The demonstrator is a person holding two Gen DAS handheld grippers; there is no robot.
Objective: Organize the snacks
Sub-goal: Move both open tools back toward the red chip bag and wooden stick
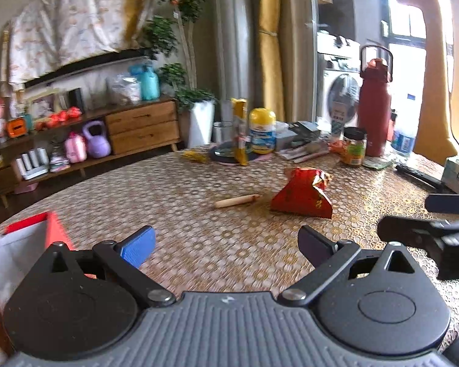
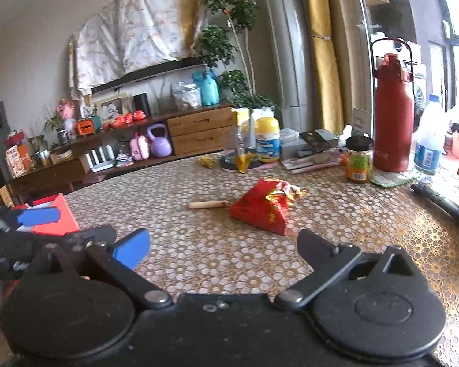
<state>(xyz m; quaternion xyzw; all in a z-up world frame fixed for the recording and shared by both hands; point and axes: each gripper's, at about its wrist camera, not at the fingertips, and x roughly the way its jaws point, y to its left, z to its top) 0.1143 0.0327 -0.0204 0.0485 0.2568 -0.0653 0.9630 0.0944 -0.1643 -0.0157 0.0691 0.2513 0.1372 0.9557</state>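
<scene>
I see daylight blowing out the bright window (image 1: 413, 30) at right, motion blur smearing the left view, fisheye bending both edges.

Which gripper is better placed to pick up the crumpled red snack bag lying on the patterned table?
Right, probably. The crumpled red snack bag lies nearly straight ahead of the open right gripper, jaws empty. From the left gripper, also open, the bag sits off to the right, across the right gripper's path.
</scene>
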